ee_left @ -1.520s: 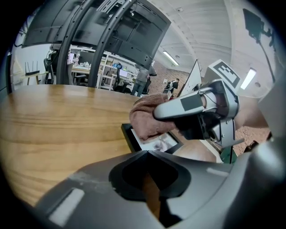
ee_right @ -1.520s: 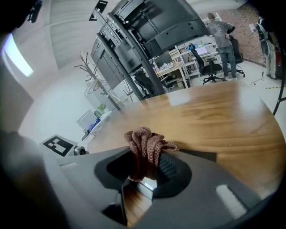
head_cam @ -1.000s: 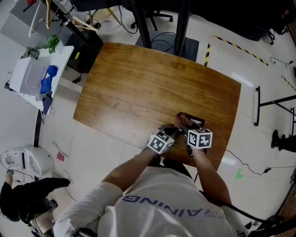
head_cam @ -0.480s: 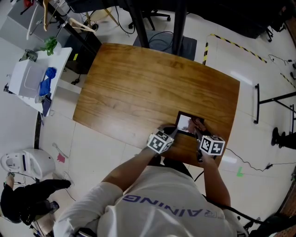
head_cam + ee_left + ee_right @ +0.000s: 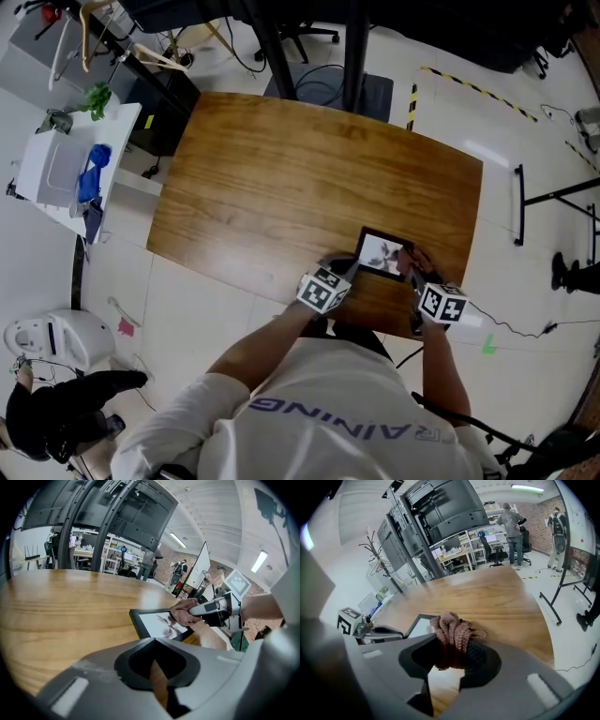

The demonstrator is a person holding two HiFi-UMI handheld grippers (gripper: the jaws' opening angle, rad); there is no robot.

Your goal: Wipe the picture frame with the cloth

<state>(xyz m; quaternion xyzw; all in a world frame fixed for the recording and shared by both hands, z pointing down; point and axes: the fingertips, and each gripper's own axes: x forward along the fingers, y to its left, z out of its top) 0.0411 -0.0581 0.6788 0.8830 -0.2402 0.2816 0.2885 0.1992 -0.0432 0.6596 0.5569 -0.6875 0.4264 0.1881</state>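
On wooden table [image 5: 281, 169], at near right corner: clamping cloth [image 5: 452, 630] in right gripper [image 5: 452, 654], pressing it on right side of flat frame [image 5: 382, 253]. Holding left gripper [image 5: 157, 674] closed, empty, just beside frame's left edge. Probably risking pushing unpinned frame off near edge when rubbing hard.

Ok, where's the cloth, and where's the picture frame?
cloth [image 5: 451, 626]: right gripper view, on the bunched pink knit between the jaws.
picture frame [image 5: 154, 623]: left gripper view, on the glass inside its black border.
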